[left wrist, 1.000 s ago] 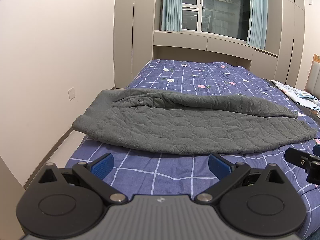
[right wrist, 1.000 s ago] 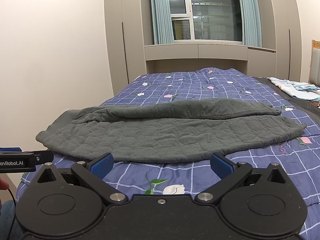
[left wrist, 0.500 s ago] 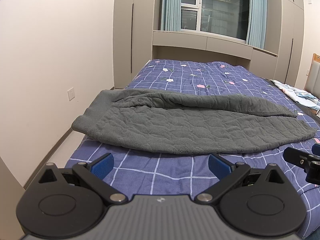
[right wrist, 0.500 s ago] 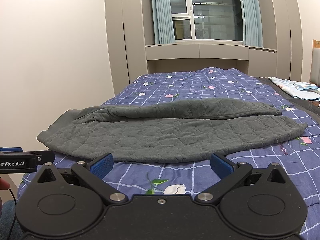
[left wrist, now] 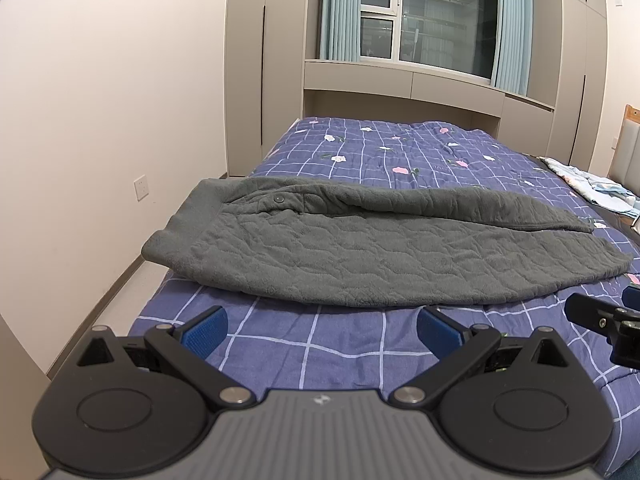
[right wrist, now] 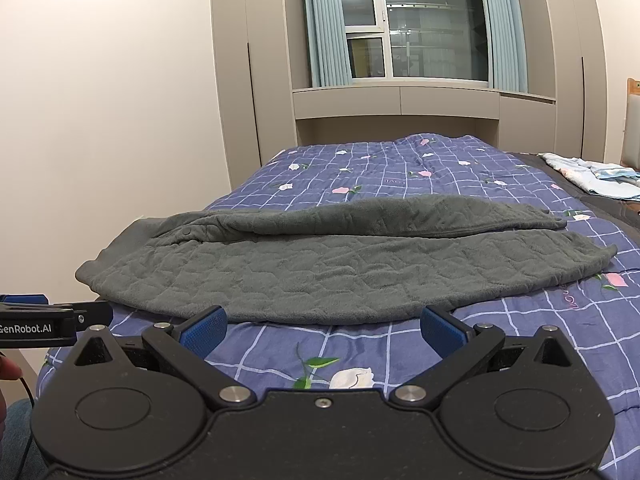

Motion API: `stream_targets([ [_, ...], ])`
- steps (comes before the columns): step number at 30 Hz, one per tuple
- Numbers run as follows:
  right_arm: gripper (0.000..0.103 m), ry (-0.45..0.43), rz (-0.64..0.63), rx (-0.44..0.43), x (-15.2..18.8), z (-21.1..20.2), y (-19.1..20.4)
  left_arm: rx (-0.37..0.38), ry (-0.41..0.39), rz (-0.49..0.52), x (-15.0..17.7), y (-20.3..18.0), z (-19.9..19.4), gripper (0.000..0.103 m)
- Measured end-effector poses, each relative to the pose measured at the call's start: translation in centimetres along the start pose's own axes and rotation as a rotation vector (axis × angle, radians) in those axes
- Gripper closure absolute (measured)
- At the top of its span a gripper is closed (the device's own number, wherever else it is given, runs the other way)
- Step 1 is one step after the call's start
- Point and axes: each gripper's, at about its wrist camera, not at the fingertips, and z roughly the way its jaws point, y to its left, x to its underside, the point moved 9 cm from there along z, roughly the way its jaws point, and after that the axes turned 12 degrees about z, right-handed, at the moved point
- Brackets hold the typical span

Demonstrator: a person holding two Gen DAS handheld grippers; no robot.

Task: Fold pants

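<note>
Pants (left wrist: pixel 360 248): we are seeing them lying lengthwise across the bed (left wrist: pixel 400 152).
Left gripper (left wrist: pixel 322 326): jaws gaping wide, empty.
Right gripper (right wrist: pixel 324 328): likewise.
Risk: we are expecting bunching if one grabs only the top layer.

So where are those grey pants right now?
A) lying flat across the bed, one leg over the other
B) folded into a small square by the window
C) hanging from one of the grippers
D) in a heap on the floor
A: the grey pants lie stretched across the bed, legs stacked, while the left gripper and right gripper sit open and empty.
</note>
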Motion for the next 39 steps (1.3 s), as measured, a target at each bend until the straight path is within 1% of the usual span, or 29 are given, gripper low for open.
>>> stream_targets([
  [10,0.000,0.008,0.000,0.001,0.1,0.2,0.0,-0.001,0.010,0.006,0.1,-0.1,0.1,0.000],
  [14,0.000,0.035,0.008,-0.005,0.2,0.5,0.2,0.000,0.035,0.012,0.3,-0.2,0.4,0.000],
  [19,0.000,0.075,0.026,-0.026,-0.1,0.9,0.5,0.045,0.083,-0.011,0.5,-0.1,1.1,0.000],
  [22,0.000,0.098,0.028,-0.021,-0.5,1.6,0.6,0.056,0.118,-0.027,0.5,0.1,1.8,0.000],
  [25,0.000,0.129,0.027,-0.018,-1.0,2.3,0.6,0.037,0.154,-0.021,0.3,0.5,2.7,0.000],
  [29,0.000,0.159,0.017,0.012,-1.8,3.4,0.2,0.018,0.161,-0.026,-0.5,1.2,3.7,0.000],
  [32,0.000,0.164,0.009,0.036,-2.4,4.2,-0.3,0.007,0.162,-0.020,-1.4,1.7,4.3,0.000],
  [39,0.000,0.175,0.010,0.035,-3.9,6.0,-0.6,-0.045,0.164,0.017,-4.2,2.8,6.4,0.000],
])
